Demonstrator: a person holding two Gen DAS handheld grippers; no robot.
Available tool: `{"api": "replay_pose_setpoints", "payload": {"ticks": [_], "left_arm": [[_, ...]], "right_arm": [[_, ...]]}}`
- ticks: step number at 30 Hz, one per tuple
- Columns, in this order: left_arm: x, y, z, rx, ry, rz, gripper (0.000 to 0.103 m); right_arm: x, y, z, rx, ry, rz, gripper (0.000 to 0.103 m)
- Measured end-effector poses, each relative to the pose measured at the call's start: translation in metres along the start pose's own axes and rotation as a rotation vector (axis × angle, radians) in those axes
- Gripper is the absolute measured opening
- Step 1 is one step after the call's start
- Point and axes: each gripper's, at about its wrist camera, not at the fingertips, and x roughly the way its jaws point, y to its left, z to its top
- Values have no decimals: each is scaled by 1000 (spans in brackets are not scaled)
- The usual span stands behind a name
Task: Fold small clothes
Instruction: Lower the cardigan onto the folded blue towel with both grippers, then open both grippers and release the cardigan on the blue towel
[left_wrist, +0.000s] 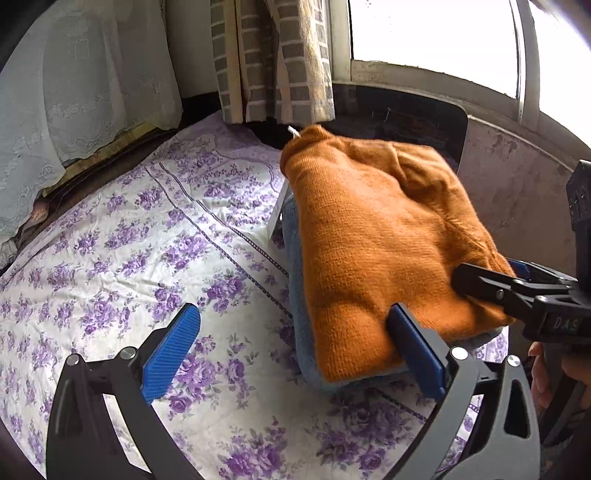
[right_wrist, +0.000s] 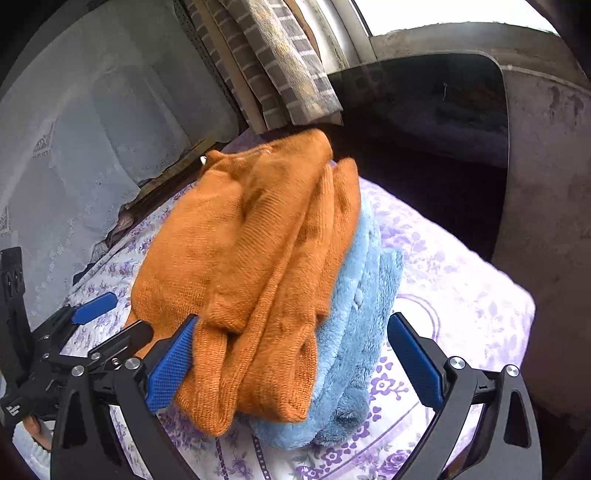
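Observation:
A folded orange knit sweater (left_wrist: 384, 236) lies on top of a folded light-blue fleece garment (left_wrist: 295, 280) on the floral bedspread (left_wrist: 122, 258). My left gripper (left_wrist: 295, 350) is open, its right finger against the sweater's near edge. In the right wrist view the orange sweater (right_wrist: 251, 266) covers the blue fleece (right_wrist: 354, 317). My right gripper (right_wrist: 291, 362) is open, its fingers either side of the stack's near end. The left gripper (right_wrist: 110, 317) shows at the left of that view. The right gripper (left_wrist: 491, 280) shows at the right of the left wrist view, touching the sweater's edge.
A plaid curtain (left_wrist: 273, 59) hangs by the window (left_wrist: 432, 40). White lace cloth (left_wrist: 74, 96) lies at the left beside the bed. A dark glossy panel (right_wrist: 436, 107) stands behind the stack. A grey wall (left_wrist: 517, 192) runs along the right.

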Motion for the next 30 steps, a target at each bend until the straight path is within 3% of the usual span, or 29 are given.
{"api": "replay_pose_setpoints", "payload": {"ticks": [3,8,16,22,26,30], "left_arm": [[-10,7,8,-17,-38,14,99],[-2,23,33,-50,-35,41,99],[36,34,49,-90,17,63,99],[54,42,38,-106,37,83,99],[63,47,36,-136,61,31,99],[64,35,36,-91,43,81,99]], "right_arm": [[-8,5,11,-11,-41,4,99],[-15,22,36,-67,-105,36,99],[9,25,64,-101,-109,23,99],[53,1,66,-60,-3,-41,99],[65,-23,55,31,47,25,100],[69,-34,48,72,53,48,100]]}}
